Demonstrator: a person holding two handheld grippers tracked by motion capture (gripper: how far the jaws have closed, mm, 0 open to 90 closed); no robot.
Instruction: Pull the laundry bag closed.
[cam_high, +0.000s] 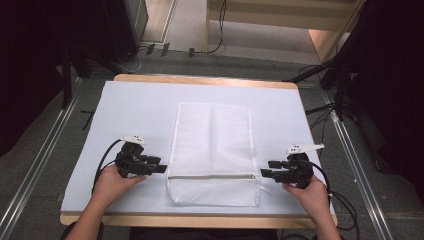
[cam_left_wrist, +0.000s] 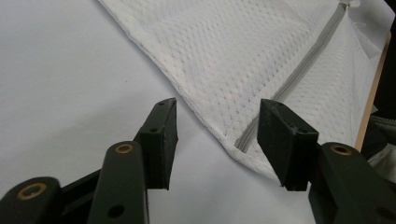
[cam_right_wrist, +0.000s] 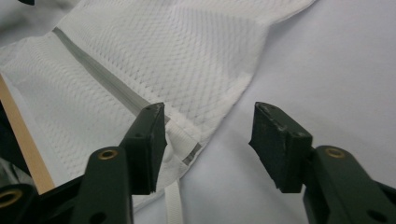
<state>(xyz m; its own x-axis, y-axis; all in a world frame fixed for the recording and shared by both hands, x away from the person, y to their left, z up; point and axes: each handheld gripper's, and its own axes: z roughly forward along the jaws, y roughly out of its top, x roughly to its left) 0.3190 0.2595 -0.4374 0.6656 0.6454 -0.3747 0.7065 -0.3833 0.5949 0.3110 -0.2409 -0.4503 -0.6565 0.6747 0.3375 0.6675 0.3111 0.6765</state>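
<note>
A white mesh bag (cam_high: 212, 150) lies flat in the middle of the white-covered table (cam_high: 135, 110), with a grey zipper (cam_high: 212, 176) across its near end. My left gripper (cam_high: 162, 166) is open beside the bag's left edge, level with the zipper. In the left gripper view the jaws (cam_left_wrist: 217, 135) stand apart over the bag's edge (cam_left_wrist: 243, 56) where the zipper (cam_left_wrist: 299, 70) ends, without pressing it. My right gripper (cam_high: 265, 170) is open at the bag's right edge. Between its jaws (cam_right_wrist: 208, 140) lies the bag's corner (cam_right_wrist: 187, 70) beside the zipper (cam_right_wrist: 102, 79), and a white strap (cam_right_wrist: 173, 205) trails below.
The table's wooden rim (cam_high: 200, 80) shows at the far side and the near side. Metal rails (cam_high: 350, 150) run along the floor on both sides. Cables (cam_high: 320, 110) and dark stands (cam_high: 75, 55) sit beyond the table's corners.
</note>
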